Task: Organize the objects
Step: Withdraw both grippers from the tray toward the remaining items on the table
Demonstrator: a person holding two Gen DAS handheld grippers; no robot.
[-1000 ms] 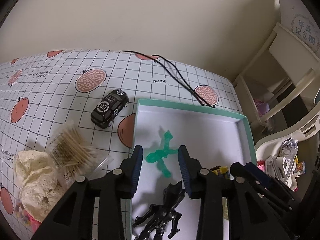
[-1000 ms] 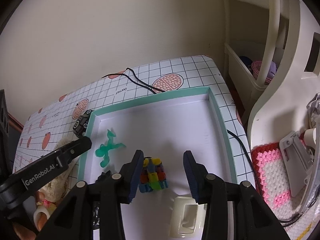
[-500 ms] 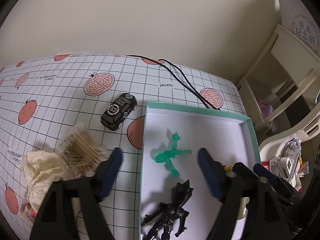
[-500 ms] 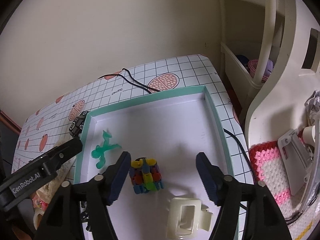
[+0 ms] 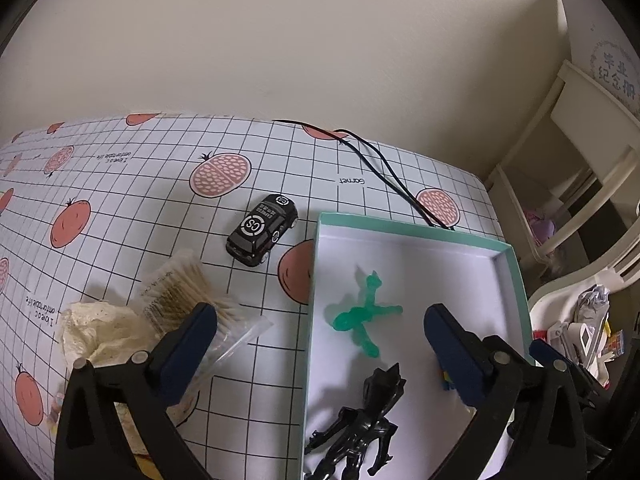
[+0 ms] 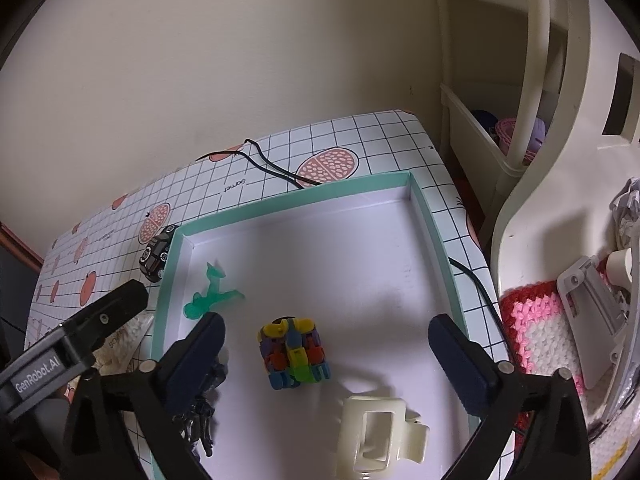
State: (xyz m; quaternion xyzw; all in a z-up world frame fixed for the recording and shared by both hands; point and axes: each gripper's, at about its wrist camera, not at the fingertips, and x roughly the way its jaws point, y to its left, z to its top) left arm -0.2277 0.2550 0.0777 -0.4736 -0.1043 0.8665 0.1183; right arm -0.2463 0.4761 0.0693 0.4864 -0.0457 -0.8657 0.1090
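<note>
Both claws, left (image 5: pixel 320 344) and right (image 6: pixel 326 346), gape empty above your tray (image 6: pixel 304 194); toys (image 6: pixel 294 354) lie inside, sorted.

Grid-print table (image 5: pixel 120 216) — toy car (image 5: pixel 262 229), tray (image 5: pixel 416 236), swabs (image 5: pixel 182 292), lace cloth (image 5: pixel 102 332), cable (image 5: pixel 384 168)

Inventory: items by kind, counted

One teal-rimmed tray (image 6: pixel 436 232); inside it one green toy figure (image 5: pixel 362 316), one black toy figure (image 5: pixel 356 428), one multicoloured block cube (image 6: pixel 294 354) and one cream hair claw clip (image 6: pixel 376 436). On the grid-patterned tablecloth (image 5: pixel 140 208): one black toy car (image 5: pixel 262 229), one clear packet of cotton swabs (image 5: pixel 188 300), one piece of cream lace fabric (image 5: pixel 100 332), two thin black cables (image 5: pixel 380 172). Two grippers: left gripper (image 5: pixel 320 344) and right gripper (image 6: pixel 326 354), each with its jaws spread and holding nothing.
</note>
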